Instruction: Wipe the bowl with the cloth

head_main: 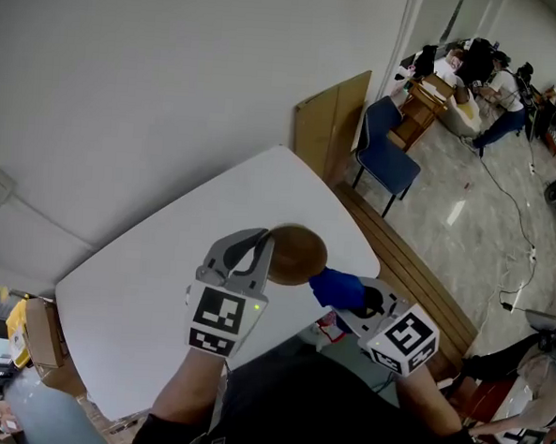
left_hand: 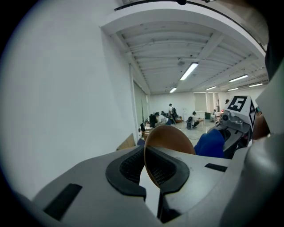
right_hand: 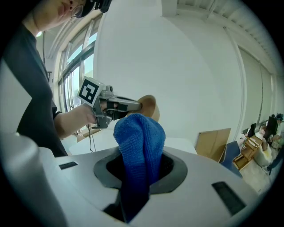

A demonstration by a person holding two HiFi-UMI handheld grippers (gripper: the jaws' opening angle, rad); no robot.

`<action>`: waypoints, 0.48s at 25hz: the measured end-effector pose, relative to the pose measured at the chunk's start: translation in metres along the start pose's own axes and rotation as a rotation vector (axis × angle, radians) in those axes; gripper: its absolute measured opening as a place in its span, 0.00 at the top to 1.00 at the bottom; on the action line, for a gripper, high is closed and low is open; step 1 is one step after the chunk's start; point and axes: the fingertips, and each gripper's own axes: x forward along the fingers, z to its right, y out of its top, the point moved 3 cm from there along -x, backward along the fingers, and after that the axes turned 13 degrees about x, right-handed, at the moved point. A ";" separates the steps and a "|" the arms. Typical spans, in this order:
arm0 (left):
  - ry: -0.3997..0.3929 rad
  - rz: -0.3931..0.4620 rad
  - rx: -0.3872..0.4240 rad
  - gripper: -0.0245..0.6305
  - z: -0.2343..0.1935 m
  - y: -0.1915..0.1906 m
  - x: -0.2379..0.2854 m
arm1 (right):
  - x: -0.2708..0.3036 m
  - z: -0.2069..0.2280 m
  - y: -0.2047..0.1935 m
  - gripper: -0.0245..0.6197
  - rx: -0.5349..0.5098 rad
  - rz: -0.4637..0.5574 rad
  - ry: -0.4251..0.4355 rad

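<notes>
- Brown bowl [head_main: 298, 254], smooth and wood-toned, is held up off the white table [head_main: 152, 284] and tipped on edge.
- Left gripper [head_main: 257, 253] is pinched tight on the bowl's rim. The left gripper view shows one pad on each side of the wall.
- Blue cloth [head_main: 337, 288] is bunched and clamped between the jaws of the right gripper [head_main: 359, 304]. A rounded wad stands out past the tips.
- Key relation, head view: the bowl lies just to the left of the cloth wad. They are very close, but contact cannot be confirmed.
- Right gripper view: the bowl sits beyond and slightly above the wad, partly behind the left gripper's nose.
- Cannot tell for certain whether the bowl's open face is turned toward the cloth.
- Judgement: the right hand is the mover and the left only holds. The wad probably needs to travel leftward and a little up to meet the bowl's surface.
- Risk, judged: pushing on the rim-held bowl could lever it in the pinch.
</notes>
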 end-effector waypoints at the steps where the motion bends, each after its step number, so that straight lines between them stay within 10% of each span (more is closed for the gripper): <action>1: -0.013 -0.015 -0.019 0.93 0.002 -0.007 0.003 | 0.000 0.003 -0.002 0.82 0.013 0.000 -0.004; 12: -0.115 -0.165 -0.215 0.93 0.016 -0.093 0.036 | 0.006 0.034 -0.023 0.82 0.189 0.039 -0.093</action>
